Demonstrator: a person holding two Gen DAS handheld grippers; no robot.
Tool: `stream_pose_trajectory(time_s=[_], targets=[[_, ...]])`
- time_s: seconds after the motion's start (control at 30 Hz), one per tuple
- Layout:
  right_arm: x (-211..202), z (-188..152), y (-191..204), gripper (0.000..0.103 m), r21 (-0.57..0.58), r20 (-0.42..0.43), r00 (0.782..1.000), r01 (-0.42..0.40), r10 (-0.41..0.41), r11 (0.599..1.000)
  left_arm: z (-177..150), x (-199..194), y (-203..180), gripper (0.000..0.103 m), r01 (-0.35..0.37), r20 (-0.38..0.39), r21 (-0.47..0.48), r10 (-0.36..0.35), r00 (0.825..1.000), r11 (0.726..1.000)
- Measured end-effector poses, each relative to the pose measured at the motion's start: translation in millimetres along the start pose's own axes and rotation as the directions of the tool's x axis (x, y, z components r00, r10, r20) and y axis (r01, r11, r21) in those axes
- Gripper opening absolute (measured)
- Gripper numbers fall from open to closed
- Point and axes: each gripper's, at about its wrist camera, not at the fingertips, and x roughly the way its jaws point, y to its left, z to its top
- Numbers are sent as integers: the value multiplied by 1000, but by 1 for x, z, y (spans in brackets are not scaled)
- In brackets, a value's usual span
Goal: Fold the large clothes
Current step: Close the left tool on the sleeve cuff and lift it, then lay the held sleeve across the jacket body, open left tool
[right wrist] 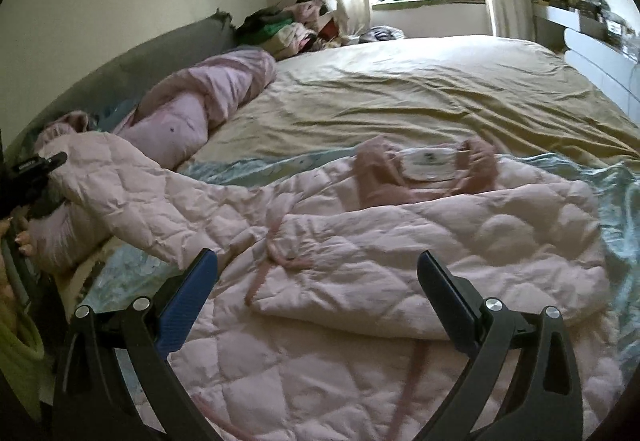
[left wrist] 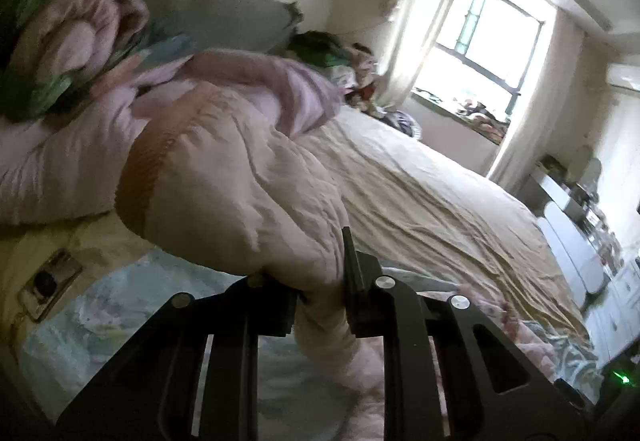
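Observation:
A pale pink quilted jacket point(right wrist: 400, 241) lies spread on the bed, its collar and white label point(right wrist: 428, 161) toward the far side. One sleeve point(right wrist: 140, 193) stretches off to the left and is lifted off the bed. My left gripper point(left wrist: 320, 281) is shut on that sleeve point(left wrist: 240, 181), just behind its brown ribbed cuff point(left wrist: 144, 169). The right wrist view shows the left gripper point(right wrist: 36, 177) at the sleeve's end, with a person's hand point(right wrist: 22, 237) below it. My right gripper point(right wrist: 316, 261) hovers open above the jacket's body, nothing between its fingers.
A beige sheet point(right wrist: 400, 89) covers the bed. A rolled pink duvet point(right wrist: 208, 97) lies along the grey headboard point(right wrist: 160, 49). A clothes pile point(right wrist: 288, 25) fills the far corner by the window. A phone point(left wrist: 48, 281) rests on the bed. White drawers point(right wrist: 600, 57) stand at right.

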Motion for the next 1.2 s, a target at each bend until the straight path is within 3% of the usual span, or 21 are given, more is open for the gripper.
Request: stream_pose_trajectory(time_s=[0.23,0.5,0.67,0.8,0.9,1.1,1.2], targets=[[-38,-2,-44,99,41,30,999,29,-30,999,-3,-14,-64,11,50,6,70,-50,999,996],[-67,-17,-89,99,103,39,995,82,-87,991,-30,-21,-127,11,115,-21,159,-114,993,980],[-81,-28,-116,99,148,39,992,110,-117,983,-58,-19,-172,11,215,-70,207,-205,976,954],[-92,-37,-139,99,195,48,989,131,-142,972,-99,-12,-216,11,326,-151,280,-294,944,903],[-101,-46,-159,99,242,52,983,157,-174,958,-139,-2,-249,11,408,-244,319,-342,908,855],[-116,-66,-191,99,298,29,972,216,-235,930,-226,20,-298,12,480,-384,456,-321,866,749],[-121,-75,-204,99,310,11,966,243,-259,919,-261,30,-311,12,494,-439,497,-284,852,714]])
